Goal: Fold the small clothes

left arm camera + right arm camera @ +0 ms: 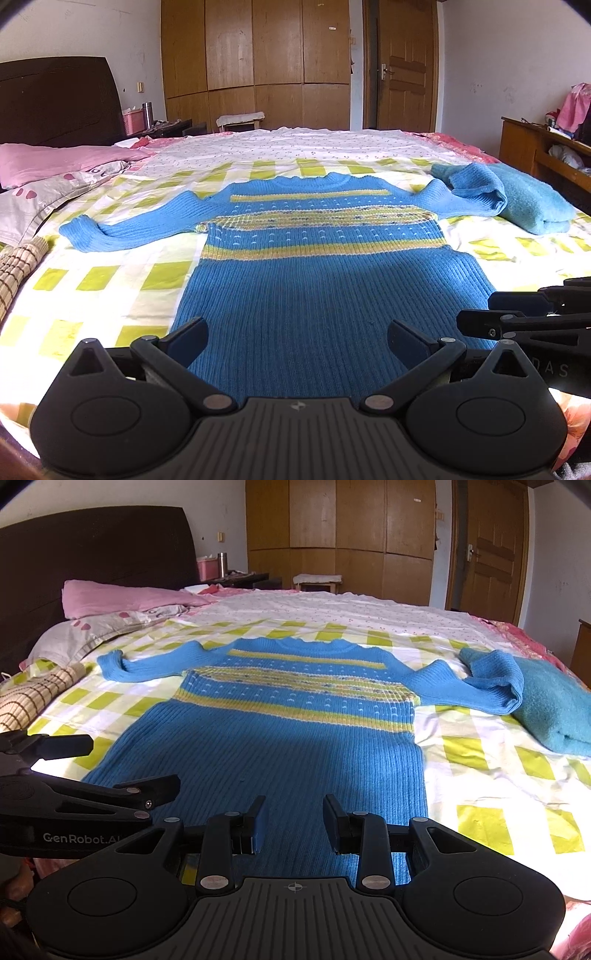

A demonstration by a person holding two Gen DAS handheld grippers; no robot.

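A small blue knitted sweater (317,236) with yellow stripes lies flat on the bed, collar far, hem near; it also shows in the right wrist view (295,716). Its left sleeve (122,229) stretches out flat. Its right sleeve (469,192) bends and rests on a folded teal garment (535,206). My left gripper (295,341) is open wide just above the hem, holding nothing. My right gripper (293,819) is open with a narrower gap above the hem, holding nothing. Each gripper shows at the other view's edge, the right one (524,317) and the left one (88,775).
The bed has a yellow-checked white sheet (110,280). Pink pillows (55,162) and a woven mat (18,266) lie at the left. A dark headboard (55,99), wooden wardrobe (255,62) and door (402,66) stand behind. A wooden shelf (543,147) is at the right.
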